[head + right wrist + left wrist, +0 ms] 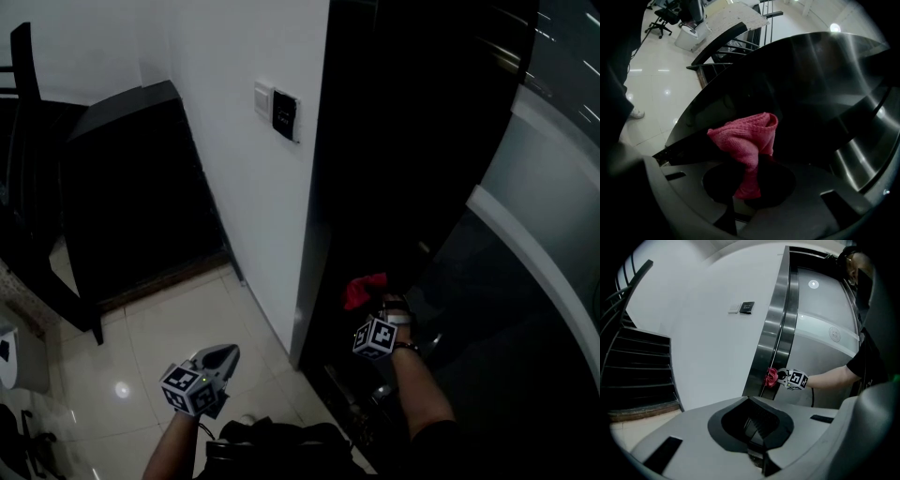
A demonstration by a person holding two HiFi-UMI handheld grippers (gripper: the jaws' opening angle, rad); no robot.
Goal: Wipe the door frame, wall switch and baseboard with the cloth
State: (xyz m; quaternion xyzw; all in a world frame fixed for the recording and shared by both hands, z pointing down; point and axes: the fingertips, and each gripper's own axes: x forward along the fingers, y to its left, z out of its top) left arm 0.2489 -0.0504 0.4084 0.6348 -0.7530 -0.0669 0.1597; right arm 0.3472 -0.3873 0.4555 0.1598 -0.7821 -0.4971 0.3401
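A pink-red cloth (364,289) is pressed low against the dark metal door frame (317,234), and my right gripper (382,315) is shut on it. In the right gripper view the cloth (745,140) bunches out of the jaws against the shiny frame (811,84). The wall switch (284,113), a black plate next to a white one, sits higher on the white wall. My left gripper (214,364) hangs shut and empty over the floor tiles, left of the frame. The left gripper view shows the cloth (771,377), the frame (777,333) and the switch (746,307) ahead of it.
A dark staircase (131,187) stands against the wall on the left, with a black railing (21,112) beyond. A glass door (553,216) with a pale band fills the right. Glossy pale tiles (159,347) cover the floor. An office chair (663,16) stands far off.
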